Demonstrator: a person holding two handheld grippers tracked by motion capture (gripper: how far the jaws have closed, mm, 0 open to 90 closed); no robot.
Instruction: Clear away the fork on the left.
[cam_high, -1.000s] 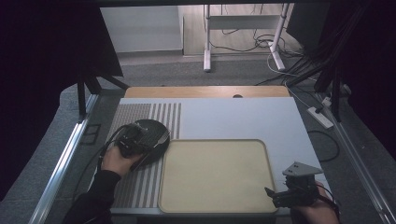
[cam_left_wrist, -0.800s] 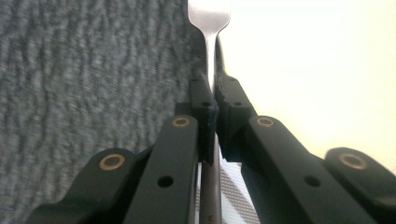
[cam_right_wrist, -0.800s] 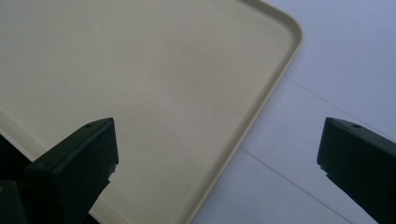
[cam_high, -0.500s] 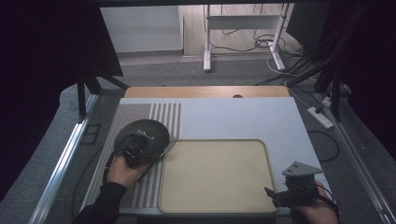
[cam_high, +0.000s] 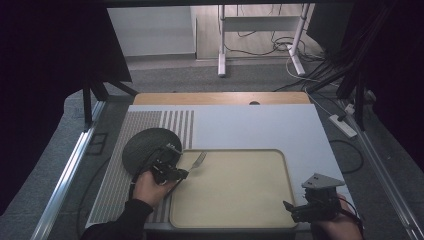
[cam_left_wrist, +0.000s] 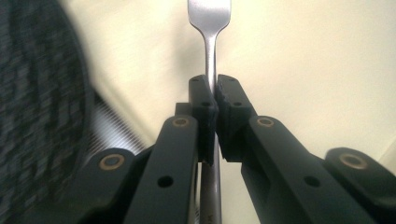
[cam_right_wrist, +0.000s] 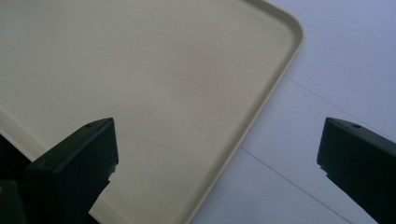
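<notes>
Left gripper (cam_left_wrist: 211, 100): two black jaws pressed tight on the handle of one steel fork (cam_left_wrist: 208, 37), which runs straight up the middle of the left gripper view, neck and lower head reaching the top edge, tines cut off by the frame. Behind the fork, cream surface of the one tray (cam_left_wrist: 303, 60); at far left of that view a blurred dark round mat (cam_left_wrist: 37, 116) and a bit of striped table cover. High view: left gripper (cam_high: 182, 172) sits lower left of centre, one hand (cam_high: 147, 187) behind it, fork (cam_high: 197, 161) slanting up and right over the tray's upper left corner, its head above the tray (cam_high: 235, 220). One round dark mat (cam_high: 145, 145) lies just left of the tray on the striped part of the table (cam_high: 250, 125). Right gripper (cam_right_wrist: 217, 144): two jaws standing wide apart, nothing between them, over the tray's corner (cam_right_wrist: 280, 28) and the pale table beside it. In the high view the right gripper (cam_high: 292, 210) is at lower right, at the tray's lower right corner, well apart from the fork. Count: two grippers, one fork, one tray, one mat.
</notes>
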